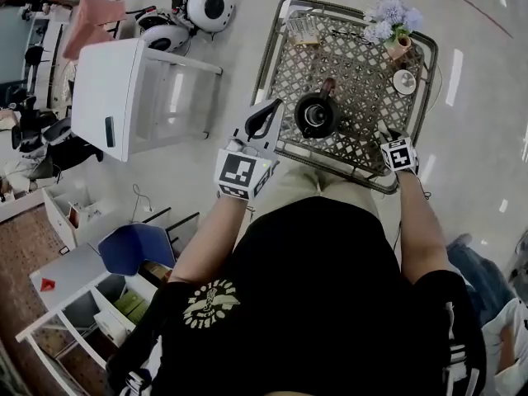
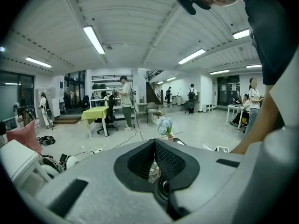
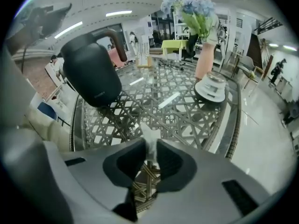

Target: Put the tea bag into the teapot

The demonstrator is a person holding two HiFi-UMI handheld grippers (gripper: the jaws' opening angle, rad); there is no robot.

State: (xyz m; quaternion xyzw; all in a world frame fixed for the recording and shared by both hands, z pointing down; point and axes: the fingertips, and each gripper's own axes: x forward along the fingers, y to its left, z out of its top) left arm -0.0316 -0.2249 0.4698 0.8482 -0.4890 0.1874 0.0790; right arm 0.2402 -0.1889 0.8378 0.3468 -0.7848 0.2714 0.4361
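A black teapot with a brown handle stands open-topped near the middle of a metal lattice table. My left gripper hovers just left of the pot, its tips together on nothing; in the left gripper view its jaws meet above the pot's rim. My right gripper is low at the table's near right edge. In the right gripper view it pinches a small white tea bag just over the lattice, with the teapot to the upper left.
A pink vase of blue flowers and a small white cup on a saucer stand at the table's far right. A small box sits at the far edge. A white cabinet stands left of the table.
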